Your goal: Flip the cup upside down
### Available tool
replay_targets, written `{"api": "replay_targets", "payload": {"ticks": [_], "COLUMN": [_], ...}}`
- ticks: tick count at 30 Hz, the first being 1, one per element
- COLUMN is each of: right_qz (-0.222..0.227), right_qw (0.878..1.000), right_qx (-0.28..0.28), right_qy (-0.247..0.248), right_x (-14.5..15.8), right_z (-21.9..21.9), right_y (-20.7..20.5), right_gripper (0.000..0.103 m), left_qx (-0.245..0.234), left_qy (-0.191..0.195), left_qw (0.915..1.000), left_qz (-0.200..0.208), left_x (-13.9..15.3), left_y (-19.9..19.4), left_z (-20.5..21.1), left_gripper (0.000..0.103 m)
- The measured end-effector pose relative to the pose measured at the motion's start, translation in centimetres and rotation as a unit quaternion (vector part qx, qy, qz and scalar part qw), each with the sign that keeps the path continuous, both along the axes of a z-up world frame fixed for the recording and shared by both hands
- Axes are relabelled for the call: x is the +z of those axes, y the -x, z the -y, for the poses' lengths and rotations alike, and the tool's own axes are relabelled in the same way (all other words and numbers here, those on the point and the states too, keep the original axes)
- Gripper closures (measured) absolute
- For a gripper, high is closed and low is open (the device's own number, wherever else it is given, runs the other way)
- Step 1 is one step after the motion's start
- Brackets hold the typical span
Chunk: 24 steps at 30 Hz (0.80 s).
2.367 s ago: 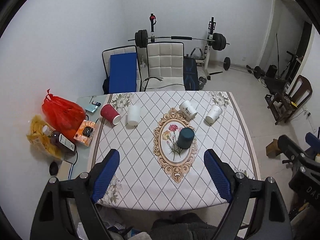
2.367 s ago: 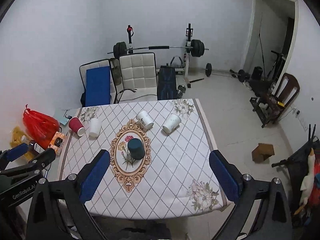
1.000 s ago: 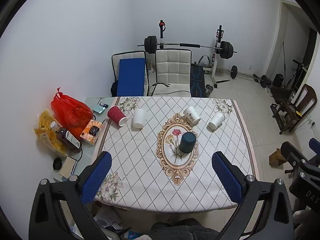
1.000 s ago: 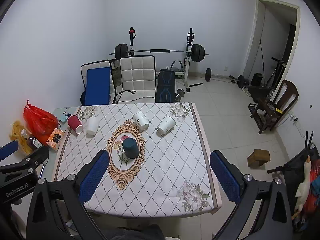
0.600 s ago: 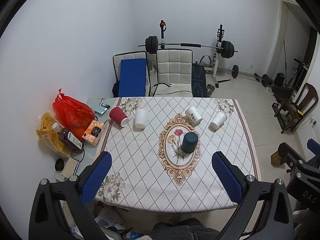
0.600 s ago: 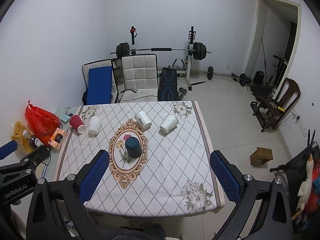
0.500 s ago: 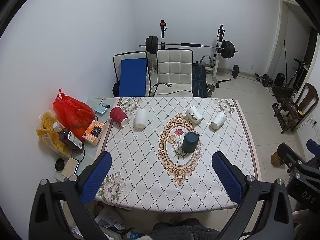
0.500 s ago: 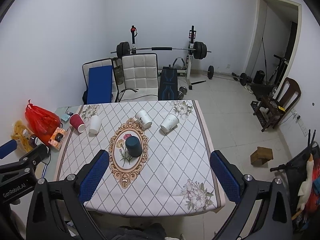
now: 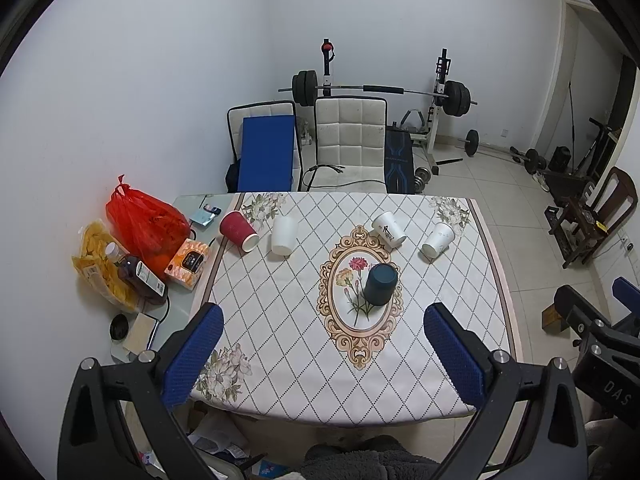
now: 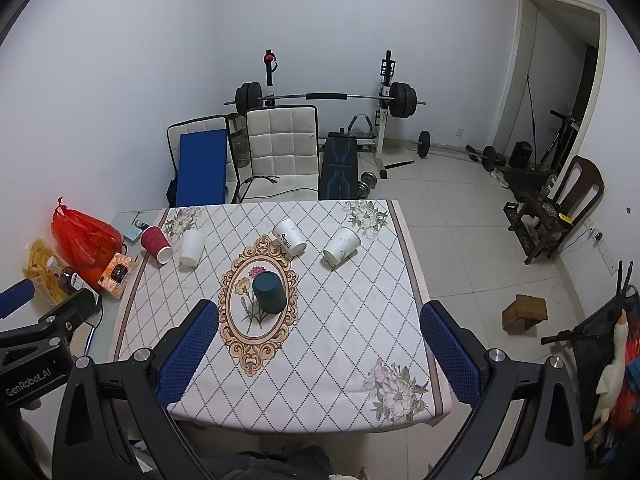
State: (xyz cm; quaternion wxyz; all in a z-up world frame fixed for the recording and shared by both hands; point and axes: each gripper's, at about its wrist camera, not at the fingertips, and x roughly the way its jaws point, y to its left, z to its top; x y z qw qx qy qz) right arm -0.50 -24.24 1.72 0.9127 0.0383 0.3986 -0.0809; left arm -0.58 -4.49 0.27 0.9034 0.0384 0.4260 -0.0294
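A dark teal cup [image 9: 381, 284] stands upside down on the oval flower medallion at the table's middle; it also shows in the right wrist view [image 10: 269, 288]. A red cup [image 9: 239, 231], a white cup [image 9: 283, 235] and two more white cups [image 9: 389, 229] [image 9: 438, 237] lie on their sides along the far part of the table. My left gripper [image 9: 323, 350] is open and empty, held high above the near table edge. My right gripper [image 10: 318, 350] is open and empty too, also well above the near edge.
The table [image 9: 280, 320] carries a white diamond-pattern cloth. On its left glass strip sit a red bag [image 9: 144, 222], a snack bag, a bottle [image 9: 140, 280] and an orange box [image 9: 188, 262]. Two chairs [image 9: 350, 140] and a barbell rack stand behind. A wooden block [image 10: 525, 312] lies on the floor at right.
Both grippers have pulled back and up from the table since 2.4 s ago, and the left one opened wider. In the last half second nothing visibly moves.
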Motion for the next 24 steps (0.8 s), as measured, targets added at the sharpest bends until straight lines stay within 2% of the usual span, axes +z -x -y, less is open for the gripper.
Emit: {"api": "replay_targets", "payload": {"ticks": [24], "right_qz": [-0.001], "right_qw": [1.0], "right_qx": [0.005], "right_qy": [0.004], "right_x": [-0.36], "right_z": [-0.36], "right_y": [-0.14], "right_gripper": [0.0], "left_qx": [0.002], "left_qy": [0.002], "left_qw": [1.0], "left_qz": [0.002], "left_x": [-0.15], "left_y": [-0.11], "left_z": [-0.31], "left_gripper": [0.0]}}
